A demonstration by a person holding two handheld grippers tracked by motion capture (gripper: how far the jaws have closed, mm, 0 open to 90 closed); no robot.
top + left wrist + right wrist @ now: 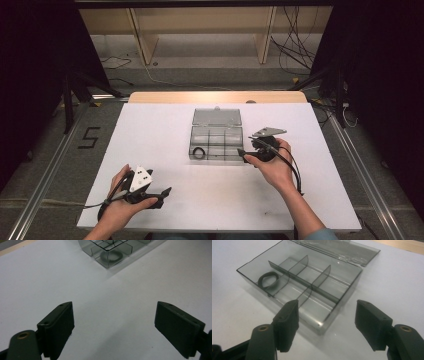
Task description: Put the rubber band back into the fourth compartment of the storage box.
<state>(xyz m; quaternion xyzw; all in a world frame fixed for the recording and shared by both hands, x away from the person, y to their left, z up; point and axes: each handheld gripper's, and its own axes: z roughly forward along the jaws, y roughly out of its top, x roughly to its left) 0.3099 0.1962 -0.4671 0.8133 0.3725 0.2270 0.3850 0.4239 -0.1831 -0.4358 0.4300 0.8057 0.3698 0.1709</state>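
A clear smoky plastic box [216,142] with inner dividers stands open at the middle of the white table, its lid [217,116] laid back. A black ring [199,152] lies in its front left compartment, also seen as the ring [267,281] and the ring [111,256]. My right gripper [241,154] sits just right of the box's front right corner, open with nothing between its jaws; in its own view the right gripper [327,323] faces the box [299,290]. My left gripper [165,196] rests open near the front left of the table, left gripper [113,327] over bare tabletop.
The white table [165,165] has a wooden strip [217,97] along its far edge. Beyond it are wooden shelf legs, cables on the floor and dark stands at both sides. A floor mark "5" [89,137] lies to the left.
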